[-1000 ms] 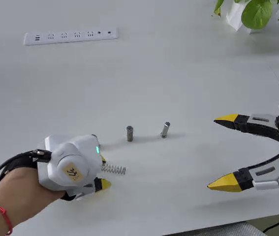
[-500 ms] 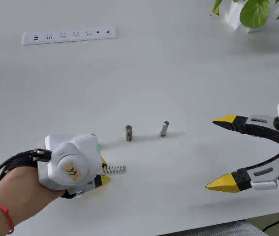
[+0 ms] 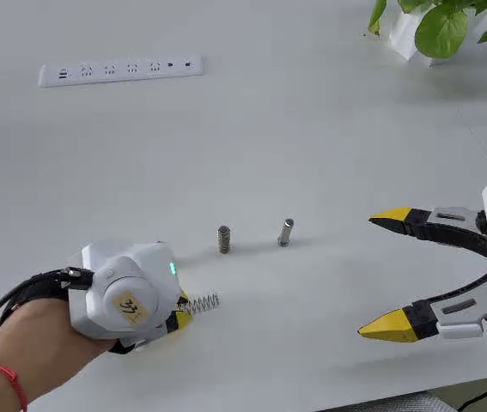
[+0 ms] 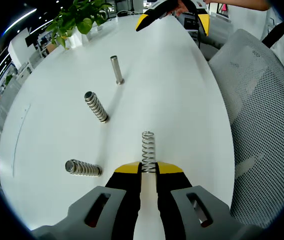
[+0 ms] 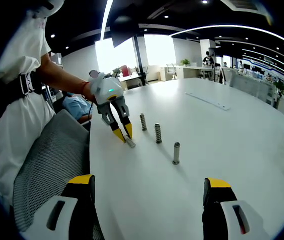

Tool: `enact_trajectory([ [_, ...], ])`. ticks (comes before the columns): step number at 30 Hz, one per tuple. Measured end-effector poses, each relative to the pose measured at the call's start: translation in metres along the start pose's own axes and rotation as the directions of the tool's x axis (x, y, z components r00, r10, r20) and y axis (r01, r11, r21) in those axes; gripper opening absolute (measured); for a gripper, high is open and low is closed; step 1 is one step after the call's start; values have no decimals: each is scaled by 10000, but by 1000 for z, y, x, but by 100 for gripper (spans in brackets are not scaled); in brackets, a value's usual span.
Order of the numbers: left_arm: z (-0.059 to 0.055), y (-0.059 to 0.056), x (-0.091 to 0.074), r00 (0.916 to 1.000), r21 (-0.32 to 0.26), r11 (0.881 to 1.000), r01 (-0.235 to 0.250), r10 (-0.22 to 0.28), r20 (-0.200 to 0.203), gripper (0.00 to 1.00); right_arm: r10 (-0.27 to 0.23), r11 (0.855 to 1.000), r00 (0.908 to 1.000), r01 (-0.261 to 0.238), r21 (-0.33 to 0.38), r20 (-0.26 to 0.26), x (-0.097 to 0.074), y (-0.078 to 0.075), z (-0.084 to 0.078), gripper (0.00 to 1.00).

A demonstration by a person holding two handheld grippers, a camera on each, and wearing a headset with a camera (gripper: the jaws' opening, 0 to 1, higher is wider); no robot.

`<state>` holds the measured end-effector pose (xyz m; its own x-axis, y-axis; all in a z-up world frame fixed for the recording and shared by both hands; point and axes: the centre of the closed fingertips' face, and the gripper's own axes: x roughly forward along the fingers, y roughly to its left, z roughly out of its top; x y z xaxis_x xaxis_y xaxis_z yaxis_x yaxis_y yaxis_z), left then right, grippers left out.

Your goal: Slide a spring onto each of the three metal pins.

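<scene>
Steel coil spring (image 4: pixel 148 147) pinched in our yellow-tipped left gripper (image 4: pixel 149 168).
We judge it light and bendy; better to hold its end gently.

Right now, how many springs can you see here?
3. One spring is pinched in the left gripper; one sits on the middle pin; one on the nearest pin. The far pin is bare.

No text reads clearly — the sticker (image 3: pixel 129 303) on the left claw (image 3: pixel 183 311) carries only blurred dark marks.
</scene>
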<state>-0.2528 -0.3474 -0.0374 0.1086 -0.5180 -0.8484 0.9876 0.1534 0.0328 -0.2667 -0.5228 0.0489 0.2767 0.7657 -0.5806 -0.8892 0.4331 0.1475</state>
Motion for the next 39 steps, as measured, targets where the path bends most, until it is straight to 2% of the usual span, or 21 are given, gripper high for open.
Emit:
enact_trajectory([
  [12,-1,-2,-1,9999,-343,9994,54,-49,152,7,43,10000,10000,-44,-11,-33,1,3,1,89],
  [17,4,-4,-4,9990,-562,9984,61,-36,443,7,49,10000,10000,-49,-51,-38,2,4,3,88],
  [25,23,-4,-21,9912,-903,9958,-116,233,1304,7,36,9998,10000,-36,-197,-13,-2,5,11,88],
  [29,33,-3,-34,9833,-1069,9939,-254,441,1763,7,1,9996,10000,1,-282,48,-6,4,20,87],
  [32,43,-1,-44,9734,-1221,9919,-340,605,2211,7,33,9993,9998,-26,-368,186,-8,6,31,85],
  [35,54,0,-55,9606,-1363,9897,-443,797,2663,7,87,9988,9996,-75,-479,259,-8,8,43,82],
  [39,70,1,-70,9389,-1466,9876,-559,1019,3286,7,314,9974,9978,-274,-667,586,-9,14,69,76],
])
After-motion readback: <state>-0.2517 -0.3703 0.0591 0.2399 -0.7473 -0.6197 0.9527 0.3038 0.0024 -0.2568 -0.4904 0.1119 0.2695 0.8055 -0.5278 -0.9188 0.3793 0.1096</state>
